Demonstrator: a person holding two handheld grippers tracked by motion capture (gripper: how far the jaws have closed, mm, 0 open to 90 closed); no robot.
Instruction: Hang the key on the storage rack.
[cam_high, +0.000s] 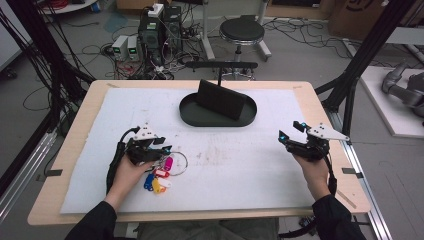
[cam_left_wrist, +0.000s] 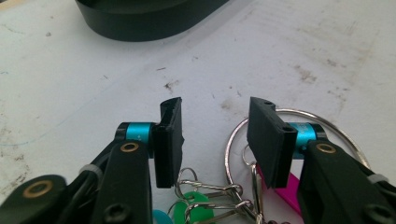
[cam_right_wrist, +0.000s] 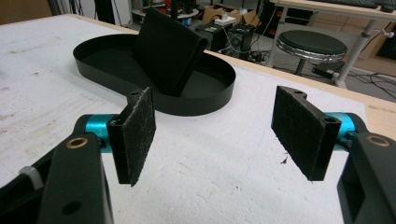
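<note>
A metal key ring (cam_high: 186, 161) with pink, red, blue and orange tags (cam_high: 157, 179) lies on the white mat at the front left. My left gripper (cam_high: 166, 151) hovers right over it, open. In the left gripper view the jaws stand apart (cam_left_wrist: 215, 133) above the small rings, with the big ring (cam_left_wrist: 227, 145) curving behind the right jaw beside the green tag (cam_left_wrist: 196, 209) and pink tag (cam_left_wrist: 290, 189). Nothing is clamped. My right gripper (cam_high: 290, 132) is held open at the right, empty (cam_right_wrist: 217, 128), facing a black oval tray (cam_right_wrist: 212, 100).
The black oval tray (cam_high: 192, 118) sits at the mat's far middle with a black folded wallet-like piece (cam_high: 220, 100) leaning upright in it (cam_right_wrist: 168, 51). Beyond the table stand a stool (cam_high: 241, 31) and computer boxes with cables (cam_high: 155, 30). Bare stained mat (cam_high: 235, 165) lies between the grippers.
</note>
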